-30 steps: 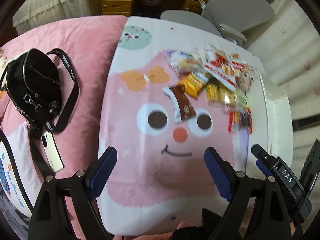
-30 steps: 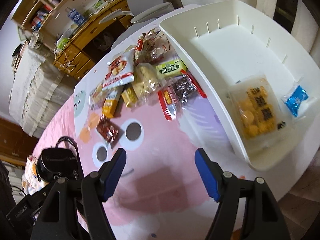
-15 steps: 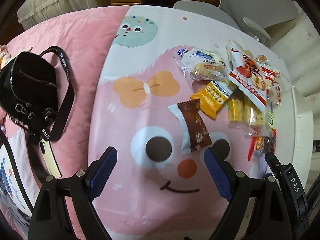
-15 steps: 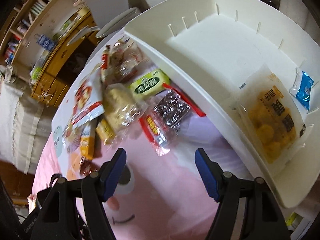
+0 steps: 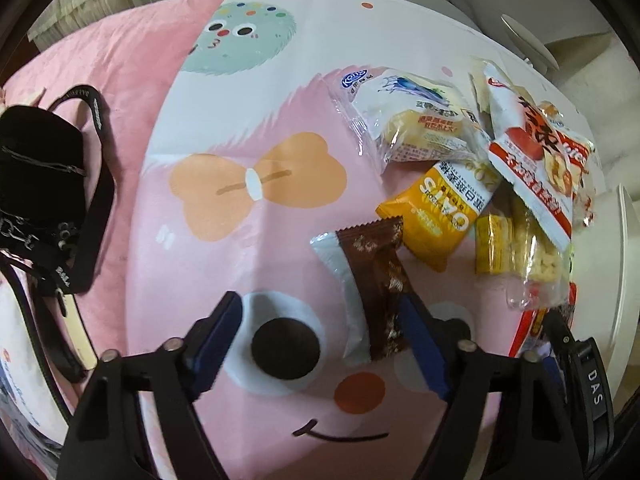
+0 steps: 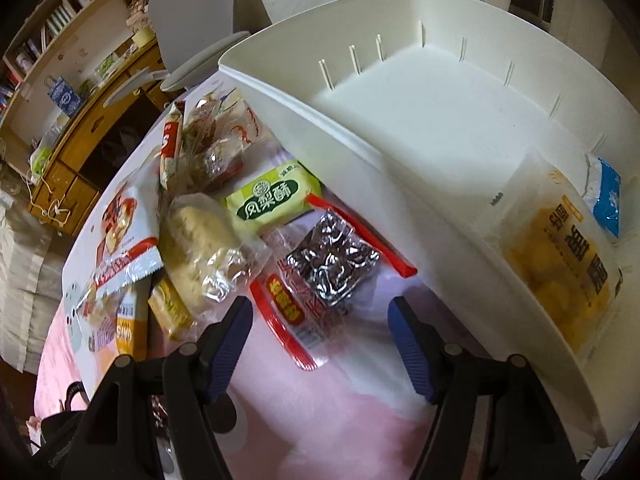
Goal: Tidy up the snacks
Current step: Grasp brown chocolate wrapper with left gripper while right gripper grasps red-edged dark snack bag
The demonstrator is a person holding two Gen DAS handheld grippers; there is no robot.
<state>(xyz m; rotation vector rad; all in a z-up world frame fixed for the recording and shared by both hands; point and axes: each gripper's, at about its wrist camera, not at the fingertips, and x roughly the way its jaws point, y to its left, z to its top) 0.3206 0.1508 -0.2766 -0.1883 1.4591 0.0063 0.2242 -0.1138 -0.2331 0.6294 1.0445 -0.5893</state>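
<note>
Two packets are already in the white bin point(image 6: 400, 152): a yellow snack tray pack point(image 6: 568, 264) and a small blue sachet point(image 6: 606, 200), both well to the right of the right gripper's fingers. Rest of the bin floor is bare. My read: task barely started, most of the pile is left.

Left gripper point(image 5: 320, 340): jaws about two-thirds open and closing. Brown chocolate bar point(image 5: 376, 284) sits between the fingers, hard against the right finger point(image 5: 420, 344), well apart from the left one. Pads not yet pressing on it from both sides, so nothing held. Likely the next pick.

Right gripper point(image 6: 320, 340): jaws partly open, nothing held. Red-edged packet with dark foil pieces point(image 6: 324, 264) lies just ahead of the fingertips, its near end reaching between them. Bin wall is just right of the right finger.

Left on the pink cartoon cloth point(image 5: 260, 400):
- orange oats bar point(image 5: 440, 208), ahead and right of the left gripper's fingers
- white cake pack point(image 5: 408, 120) beyond it
- red-and-white bag point(image 5: 532, 168)
- green pastry pack point(image 6: 272, 196), ahead of the right gripper's fingers
- clear biscuit bag point(image 6: 200, 236), ahead-left

Black bag point(image 5: 36, 184) far left of the left fingers, not part of the job.
</note>
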